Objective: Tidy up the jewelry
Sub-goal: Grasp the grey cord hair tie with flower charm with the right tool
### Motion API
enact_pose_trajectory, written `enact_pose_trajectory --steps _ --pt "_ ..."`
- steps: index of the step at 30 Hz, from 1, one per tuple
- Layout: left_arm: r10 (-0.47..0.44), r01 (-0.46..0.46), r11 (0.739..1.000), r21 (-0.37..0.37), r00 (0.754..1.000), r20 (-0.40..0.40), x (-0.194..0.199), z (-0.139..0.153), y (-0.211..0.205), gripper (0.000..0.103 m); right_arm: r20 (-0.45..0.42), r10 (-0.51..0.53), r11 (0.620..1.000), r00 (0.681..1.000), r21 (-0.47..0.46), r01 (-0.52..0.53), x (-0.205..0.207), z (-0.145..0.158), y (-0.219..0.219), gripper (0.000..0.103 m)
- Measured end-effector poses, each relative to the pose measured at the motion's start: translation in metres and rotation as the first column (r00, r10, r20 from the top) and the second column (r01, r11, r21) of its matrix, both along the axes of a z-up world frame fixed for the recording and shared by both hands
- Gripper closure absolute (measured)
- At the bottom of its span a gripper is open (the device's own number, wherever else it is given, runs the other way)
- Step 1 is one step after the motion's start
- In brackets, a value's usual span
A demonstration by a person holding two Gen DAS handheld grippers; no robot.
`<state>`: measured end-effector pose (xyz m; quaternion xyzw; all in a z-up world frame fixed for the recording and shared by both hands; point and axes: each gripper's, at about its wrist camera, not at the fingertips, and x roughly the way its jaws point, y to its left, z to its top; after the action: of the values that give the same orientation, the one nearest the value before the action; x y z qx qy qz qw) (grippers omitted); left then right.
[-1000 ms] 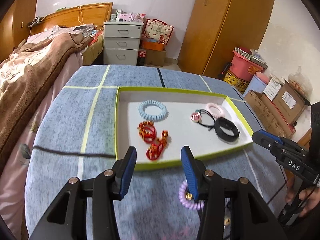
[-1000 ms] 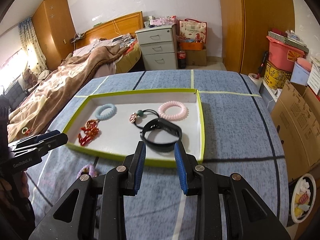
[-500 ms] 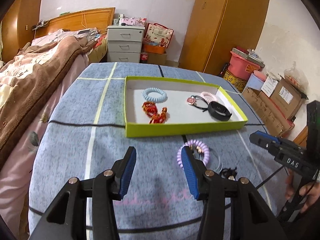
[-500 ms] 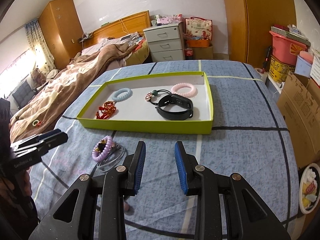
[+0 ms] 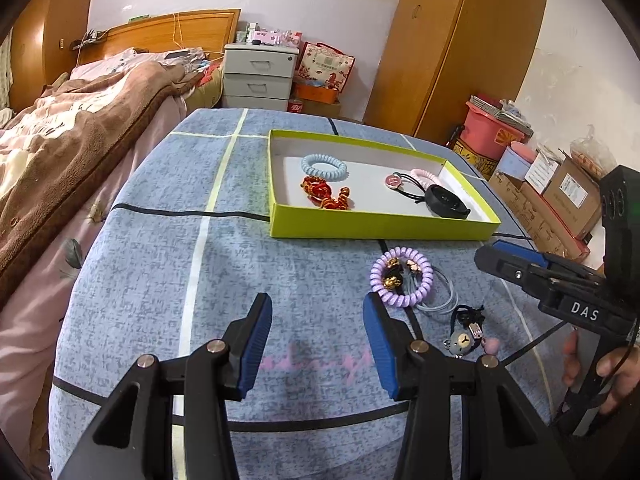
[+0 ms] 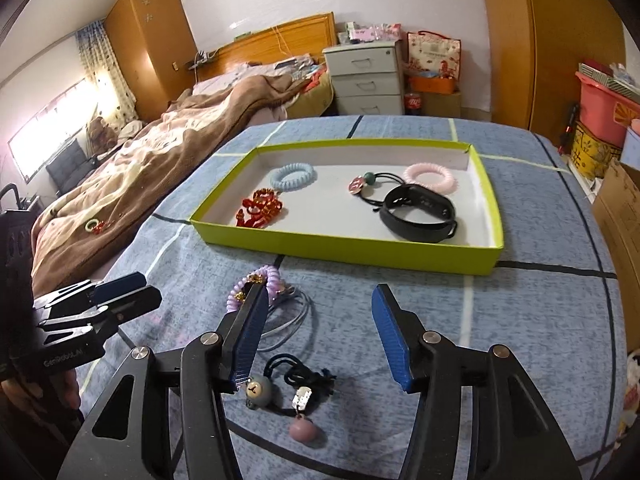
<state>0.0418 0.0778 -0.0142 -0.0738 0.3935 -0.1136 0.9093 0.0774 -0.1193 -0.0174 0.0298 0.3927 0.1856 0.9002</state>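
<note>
A lime-green tray point(image 5: 380, 227) point(image 6: 344, 248) on the blue checked table holds a light blue coil band point(image 5: 323, 166) point(image 6: 293, 176), a red knotted charm point(image 5: 326, 194) point(image 6: 259, 209), a pink coil band point(image 6: 430, 176), a black hair tie with a pink disc point(image 6: 362, 184) and a black wristband point(image 5: 446, 202) point(image 6: 418, 212). In front of the tray lie a purple coil band with gold beads point(image 5: 402, 276) point(image 6: 256, 284), a grey loop point(image 6: 292, 320) and a black hair tie with bear and pink charms point(image 5: 466, 334) point(image 6: 294, 396). My left gripper point(image 5: 318, 344) is open over bare cloth. My right gripper point(image 6: 316, 338) has its jaws opening wide above the bear hair tie, nothing between them.
A bed with a brown blanket point(image 5: 60, 152) runs along the table's left side. Grey drawers point(image 5: 258, 76) and a wooden wardrobe point(image 5: 452, 40) stand behind. Cardboard boxes point(image 5: 560, 196) and a pink bin point(image 5: 494, 134) sit to the right. A hand point(image 5: 604, 364) holds the right gripper's handle.
Both grippers drew back from the tray toward the near table edge, bringing the loose bands and bear hair tie into view. The right gripper's jaws spread much wider.
</note>
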Motion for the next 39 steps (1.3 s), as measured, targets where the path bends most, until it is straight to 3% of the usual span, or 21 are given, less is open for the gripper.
enact_pose_trajectory --steps 21,28,30,32,39 --pt "0.010 -0.010 1.000 -0.005 1.000 -0.024 0.000 -0.007 0.009 0.054 -0.023 0.041 0.999 0.999 -0.011 -0.041 0.008 -0.009 0.009 0.048" --pt "0.018 -0.018 1.000 -0.001 0.999 -0.029 0.001 -0.009 0.010 0.054 -0.072 0.093 0.990 0.993 -0.099 -0.100 0.007 -0.022 0.026 0.049" --pt "0.017 -0.017 1.000 -0.003 0.999 -0.034 0.002 -0.010 0.009 0.054 -0.081 0.098 0.983 0.992 -0.146 -0.109 0.009 -0.027 0.033 0.054" --pt "0.017 -0.017 1.000 -0.001 0.999 -0.035 0.002 -0.010 0.007 0.054 -0.089 0.098 0.976 0.991 -0.188 -0.114 0.010 -0.031 0.038 0.072" --pt "0.009 -0.009 1.000 0.004 0.999 -0.038 0.004 -0.010 0.002 0.054 -0.087 0.072 0.975 0.994 -0.205 -0.089 0.007 -0.034 0.023 0.094"
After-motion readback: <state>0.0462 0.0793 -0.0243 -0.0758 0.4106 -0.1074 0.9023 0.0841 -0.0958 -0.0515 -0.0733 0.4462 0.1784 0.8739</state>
